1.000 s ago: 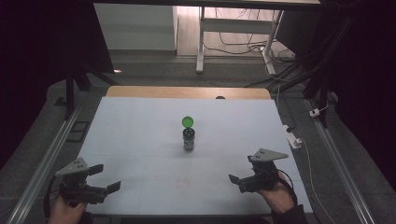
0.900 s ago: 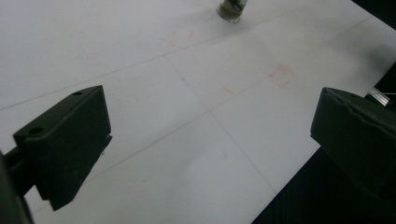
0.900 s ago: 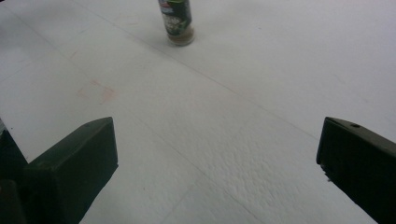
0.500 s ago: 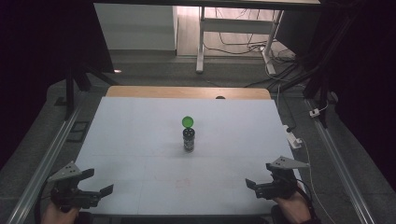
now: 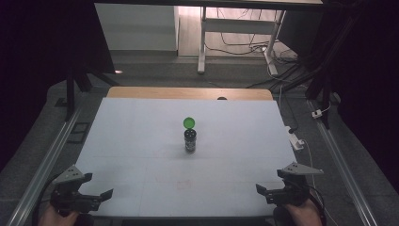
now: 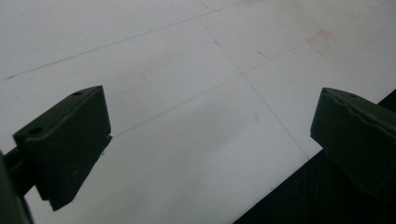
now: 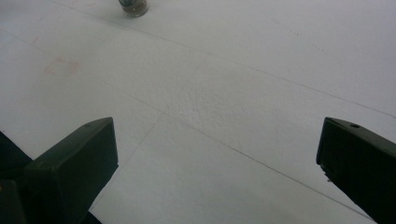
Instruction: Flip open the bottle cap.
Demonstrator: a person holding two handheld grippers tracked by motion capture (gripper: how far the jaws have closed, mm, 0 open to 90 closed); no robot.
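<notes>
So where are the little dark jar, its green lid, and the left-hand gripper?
Dark jar [image 5: 190, 141], high view, middle of its side.
Green lid [image 5: 189, 123], high view, centre of the disc.
Left gripper [image 5: 106, 194], high view, midway between its open jaws.

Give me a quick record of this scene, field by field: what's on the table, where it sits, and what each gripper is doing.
surface: white table
item: small dark bottle, upright near the table's middle
lid: green cap, flipped open, standing above the bottle's mouth
left gripper: open, holding nothing, at the near left corner
right gripper: open, holding nothing, at the near right corner
contact: neither gripper touches the bottle
</notes>
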